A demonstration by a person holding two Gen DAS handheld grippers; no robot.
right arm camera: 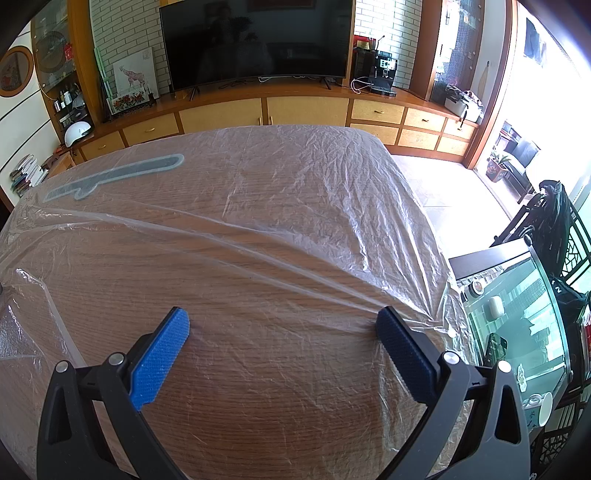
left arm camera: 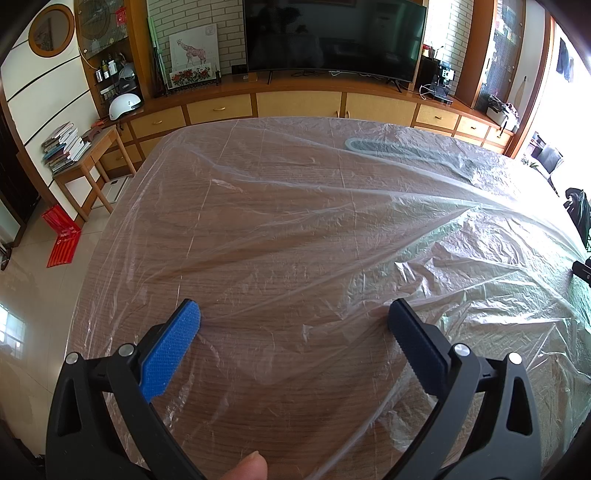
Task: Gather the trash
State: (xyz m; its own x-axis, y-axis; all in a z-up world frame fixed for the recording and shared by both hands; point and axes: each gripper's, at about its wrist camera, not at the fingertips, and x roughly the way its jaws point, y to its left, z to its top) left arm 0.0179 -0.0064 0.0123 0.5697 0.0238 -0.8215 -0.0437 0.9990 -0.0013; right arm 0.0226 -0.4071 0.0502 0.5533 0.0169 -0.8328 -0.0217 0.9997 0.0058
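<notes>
Open tongs over plastic sheet, no legible txt

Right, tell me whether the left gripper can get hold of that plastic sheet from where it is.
Probably yes. The left gripper is open, with the plastic sheet lying loose and wrinkled between its fingers on the table, and nothing is in the way.

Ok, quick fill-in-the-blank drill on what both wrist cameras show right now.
1. Both tools, left and right, are ____.
2. The table is covered by a clear ____ sheet.
3. The screen of the television behind the table is ____.

Missing words: open; plastic; off
</notes>
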